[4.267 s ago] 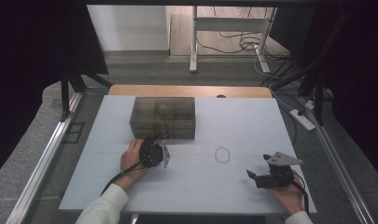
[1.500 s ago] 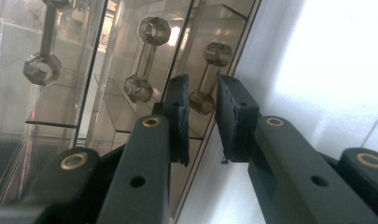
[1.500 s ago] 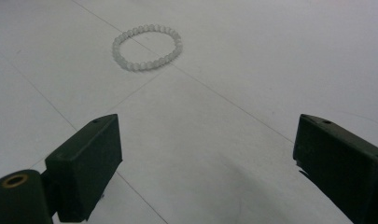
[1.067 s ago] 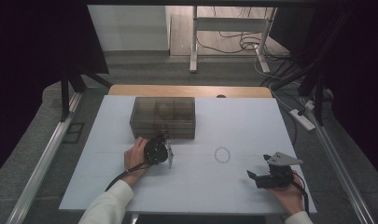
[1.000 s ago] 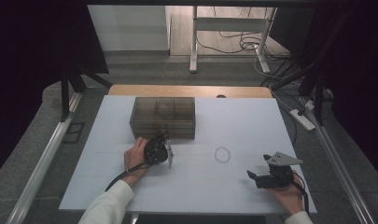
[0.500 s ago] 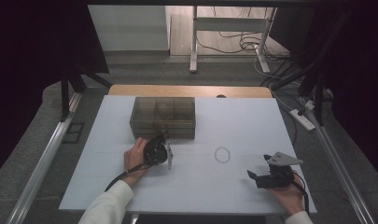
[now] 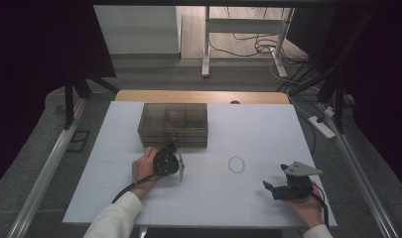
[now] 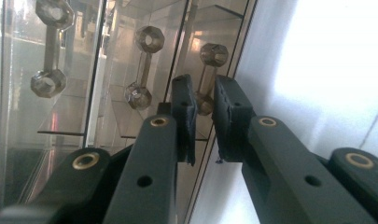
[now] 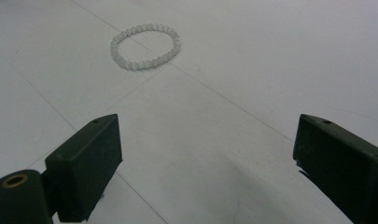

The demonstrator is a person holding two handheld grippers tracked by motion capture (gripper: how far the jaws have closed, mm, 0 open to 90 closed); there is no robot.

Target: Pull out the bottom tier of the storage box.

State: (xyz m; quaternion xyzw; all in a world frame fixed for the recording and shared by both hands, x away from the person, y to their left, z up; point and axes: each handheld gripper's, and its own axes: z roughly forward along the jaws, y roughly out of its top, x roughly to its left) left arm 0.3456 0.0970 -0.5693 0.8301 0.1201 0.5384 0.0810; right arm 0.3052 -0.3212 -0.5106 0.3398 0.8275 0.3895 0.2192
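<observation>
Here the left tongs (image 8: 203, 116) pinch the smoky box's (image 7: 173, 124) knob (image 8: 206, 77); right tongs (image 9: 205, 172) gape — bracelet (image 9: 146, 46) ahead.

place: lab recording bay | signs: black curtains (image 7: 39, 59); floor cables (image 7: 258, 47) (loose); power strip (image 7: 321, 126)

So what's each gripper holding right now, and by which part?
The left gripper pinches the box's bottom drawer handle near its lower knob. The right gripper is open, holding nothing.
</observation>
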